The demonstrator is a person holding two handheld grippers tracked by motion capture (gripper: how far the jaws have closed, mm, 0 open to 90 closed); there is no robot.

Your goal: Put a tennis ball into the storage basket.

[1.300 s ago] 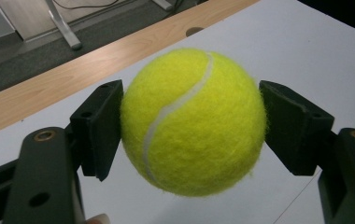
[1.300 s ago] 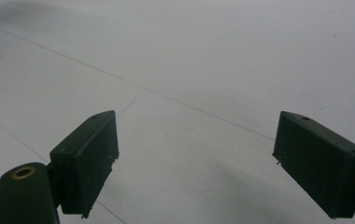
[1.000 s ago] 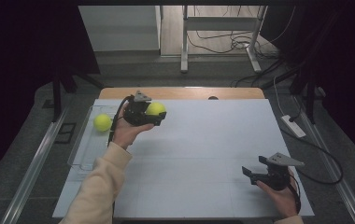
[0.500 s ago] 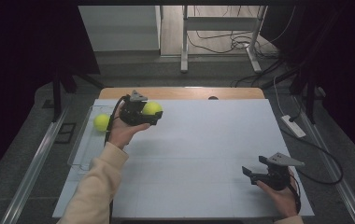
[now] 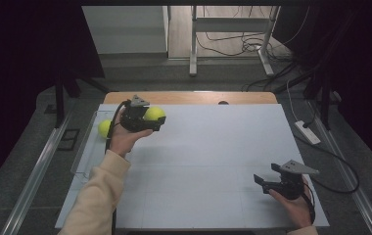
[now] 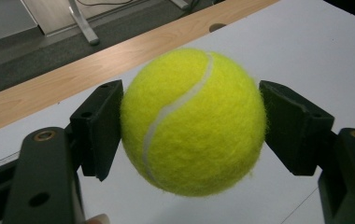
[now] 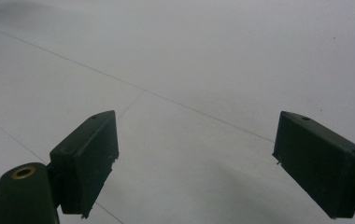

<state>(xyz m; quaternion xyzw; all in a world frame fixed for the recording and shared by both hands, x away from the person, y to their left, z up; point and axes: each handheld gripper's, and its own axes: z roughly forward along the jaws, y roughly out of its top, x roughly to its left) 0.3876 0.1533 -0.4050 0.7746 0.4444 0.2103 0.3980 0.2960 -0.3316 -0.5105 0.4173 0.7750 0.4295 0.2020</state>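
My left gripper (image 5: 153, 117) is shut on a yellow tennis ball (image 5: 154, 114) and holds it above the far left of the white table (image 5: 213, 156). The left gripper view has that tennis ball (image 6: 193, 121) pinched between both black pads, clear of the surface. A second tennis ball (image 5: 104, 128) lies in a clear tray (image 5: 82, 159) at the table's left edge, just left of my hand. My right gripper (image 5: 262, 181) hovers open near the front right corner. Nothing but bare white table (image 7: 213, 70) lies between the jaws of my right gripper (image 7: 192, 163).
A strip of bare wood (image 5: 189, 97) runs along the table's far edge. A power strip (image 5: 307, 131) and cables lie on the floor at the right. Table legs and more cables (image 5: 223, 44) stand beyond the far edge.
My left gripper has carried the tennis ball a little to the left, toward the tray. The right gripper has stayed where it was.
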